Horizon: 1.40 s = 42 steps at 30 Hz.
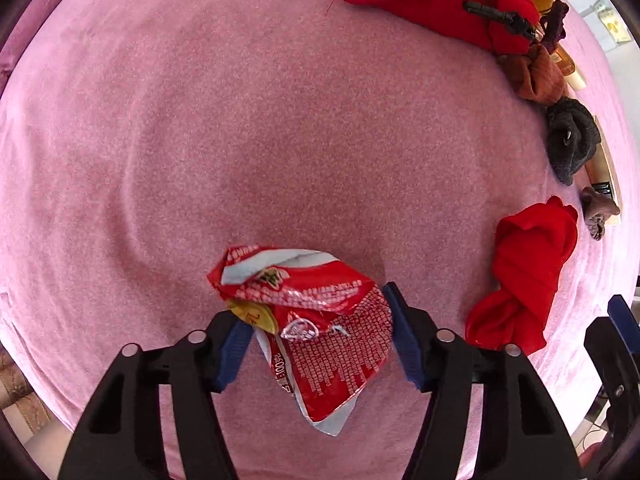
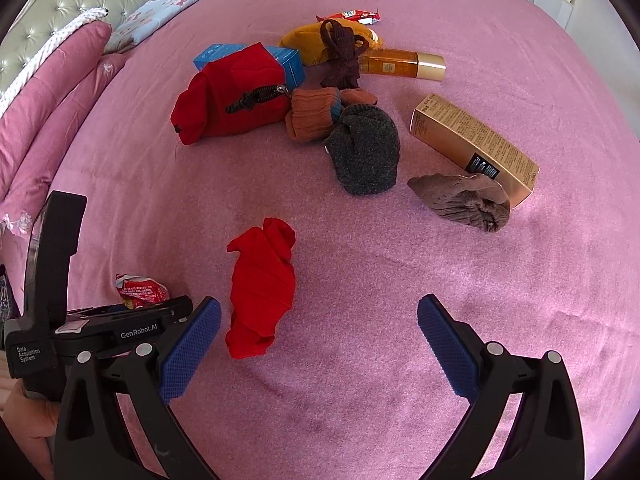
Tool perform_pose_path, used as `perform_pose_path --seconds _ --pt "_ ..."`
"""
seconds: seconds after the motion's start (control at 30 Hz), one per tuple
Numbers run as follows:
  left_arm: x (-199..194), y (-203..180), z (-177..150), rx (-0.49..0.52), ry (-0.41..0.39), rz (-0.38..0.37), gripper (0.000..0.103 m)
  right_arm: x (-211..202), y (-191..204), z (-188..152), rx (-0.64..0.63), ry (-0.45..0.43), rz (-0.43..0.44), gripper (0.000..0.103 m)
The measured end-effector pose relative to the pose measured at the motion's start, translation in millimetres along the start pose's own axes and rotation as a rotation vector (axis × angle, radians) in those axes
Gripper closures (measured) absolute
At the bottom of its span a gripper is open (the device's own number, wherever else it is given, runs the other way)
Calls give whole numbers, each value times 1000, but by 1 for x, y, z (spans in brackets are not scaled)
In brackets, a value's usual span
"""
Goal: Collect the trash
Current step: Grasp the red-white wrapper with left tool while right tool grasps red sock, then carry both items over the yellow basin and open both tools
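Note:
A crumpled red snack wrapper [image 1: 316, 320] lies on the pink bed cover [image 1: 240, 140]. My left gripper [image 1: 318, 336] points straight down over it, and both blue pads touch the wrapper's sides. In the right wrist view the same wrapper [image 2: 140, 290] peeks out behind the left gripper's black body [image 2: 100, 328]. My right gripper [image 2: 320, 308] hangs open above bare cover with nothing between its fingers, just right of a rolled red sock [image 2: 262, 288]. A second red wrapper [image 2: 352, 16] lies at the far side of the pile.
A pile at the far side holds a red pouch [image 2: 228, 96], blue box [image 2: 292, 60], amber bottle [image 2: 400, 65], gold box [image 2: 472, 144] and rolled socks: orange [image 2: 316, 114], grey [image 2: 366, 152], brown [image 2: 464, 200]. Pink pillows [image 2: 48, 100] line the left.

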<state>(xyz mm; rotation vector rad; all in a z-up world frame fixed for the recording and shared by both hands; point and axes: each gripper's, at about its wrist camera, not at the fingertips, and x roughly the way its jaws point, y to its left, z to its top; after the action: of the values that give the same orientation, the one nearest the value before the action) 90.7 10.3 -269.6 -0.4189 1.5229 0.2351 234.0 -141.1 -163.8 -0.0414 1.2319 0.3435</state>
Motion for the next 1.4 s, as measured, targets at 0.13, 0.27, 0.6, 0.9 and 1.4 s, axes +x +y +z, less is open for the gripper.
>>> perform_pose_path --seconds 0.13,0.27,0.6,0.9,1.4 --pt "-11 5 0 16 -25 0 64 6 5 3 22 5 8 8" --pt "-24 17 3 26 -41 -33 71 17 15 8 37 18 28 14" --pt "-52 36 -4 66 -66 -102 72 60 36 4 65 133 -22 67" --pt "-81 48 -4 213 -66 -167 72 8 44 -16 164 62 -16 70" --pt "-137 -66 -128 745 -14 -265 72 -143 -24 -175 578 -112 -58 70"
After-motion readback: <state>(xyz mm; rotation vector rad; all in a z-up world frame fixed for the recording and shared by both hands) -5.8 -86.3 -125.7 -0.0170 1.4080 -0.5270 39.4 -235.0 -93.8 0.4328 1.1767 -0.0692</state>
